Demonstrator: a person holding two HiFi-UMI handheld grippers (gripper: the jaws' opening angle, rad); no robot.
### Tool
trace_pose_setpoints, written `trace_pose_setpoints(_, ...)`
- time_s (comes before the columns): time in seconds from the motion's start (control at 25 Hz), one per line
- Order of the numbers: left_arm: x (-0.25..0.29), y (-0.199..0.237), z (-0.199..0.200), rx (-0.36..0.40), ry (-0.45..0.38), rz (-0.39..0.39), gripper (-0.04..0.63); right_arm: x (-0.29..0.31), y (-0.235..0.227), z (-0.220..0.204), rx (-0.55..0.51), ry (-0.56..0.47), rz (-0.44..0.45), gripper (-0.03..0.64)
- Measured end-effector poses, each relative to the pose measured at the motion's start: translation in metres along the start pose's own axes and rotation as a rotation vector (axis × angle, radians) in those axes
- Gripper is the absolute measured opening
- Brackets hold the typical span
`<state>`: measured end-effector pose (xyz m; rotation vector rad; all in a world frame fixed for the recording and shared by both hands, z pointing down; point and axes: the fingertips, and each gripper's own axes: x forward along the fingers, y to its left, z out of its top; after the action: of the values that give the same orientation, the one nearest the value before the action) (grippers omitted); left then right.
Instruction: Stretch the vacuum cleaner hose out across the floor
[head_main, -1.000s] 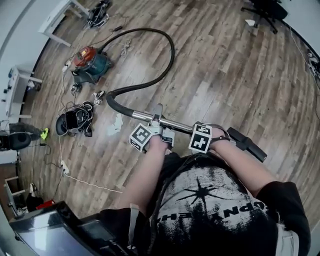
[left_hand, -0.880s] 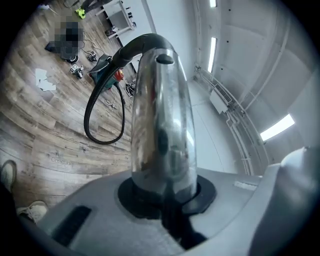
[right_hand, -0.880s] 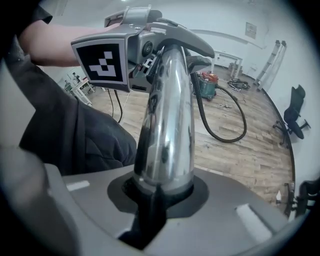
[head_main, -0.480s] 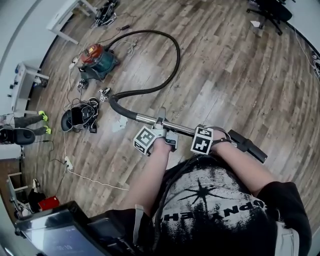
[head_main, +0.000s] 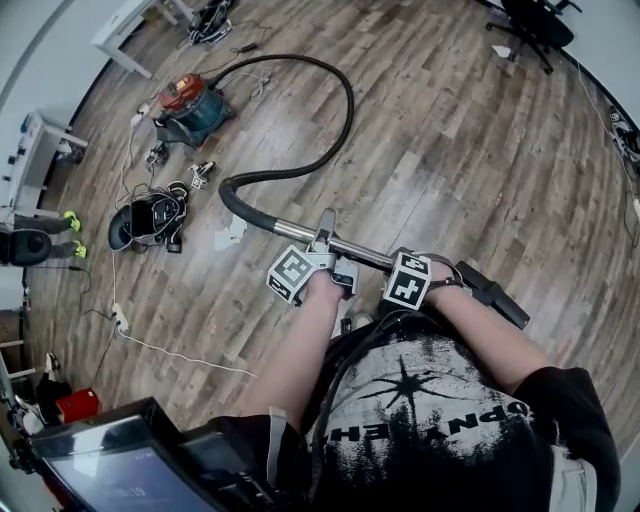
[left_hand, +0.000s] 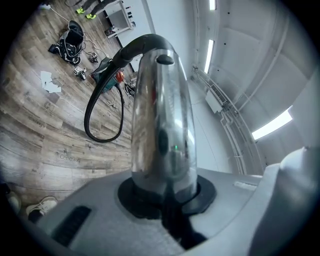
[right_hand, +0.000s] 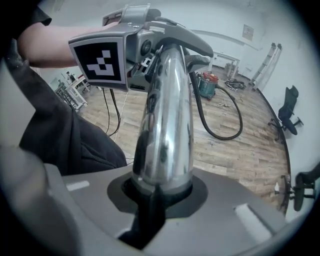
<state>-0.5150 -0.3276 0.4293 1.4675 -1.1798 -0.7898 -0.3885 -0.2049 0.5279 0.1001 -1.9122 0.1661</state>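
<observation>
Clamping one wand (head_main: 295, 233): left gripper (head_main: 322, 242), right gripper (head_main: 430, 273); one hose (head_main: 340, 135), one vacuum (head_main: 188, 105).

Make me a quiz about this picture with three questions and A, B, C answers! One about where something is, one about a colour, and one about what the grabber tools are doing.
1. In the head view, where is the red-and-teal vacuum cleaner body?
A. lower right
B. upper left
C. right in the middle

2. What colour is the long bendy vacuum hose?
A. black
B. yellow
C. white

3. What are the left tool and the right tool doing?
A. lying on the floor
B. open in the air
C. shut on the shiny metal tube

Answers:
1 B: it sits at the upper left, on the wooden plank floor.
2 A: the hose curves black across the planks.
3 C: each gripper view shows the tube clamped between that tool's jaws.
</observation>
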Motion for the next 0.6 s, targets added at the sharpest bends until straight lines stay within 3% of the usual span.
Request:
trace_pose_setpoints(0.16,-0.033,-0.004,-0.012,-0.002,0.008,-0.048,0.046,0.0,0.032,-0.006,0.006,0.009,-0.051,0.071)
trace_pose_setpoints(0.28,-0.052,-0.003,-0.028,-0.053,0.027,-0.094,0.046,0.003,0.059,-0.018,0.028,0.038,-0.058,0.071)
trace_pose_setpoints(0.4,-0.074,0.015,-0.053,-0.07,0.053,-0.044,0.046,0.003,0.087,-0.039,0.05,0.072,-0.046,0.071)
trace_pose_setpoints(0.6,-0.095,0.015,-0.084,-0.086,0.055,-0.032,0.046,-0.004,0.115,-0.067,0.055,0.09,-0.028,0.071)
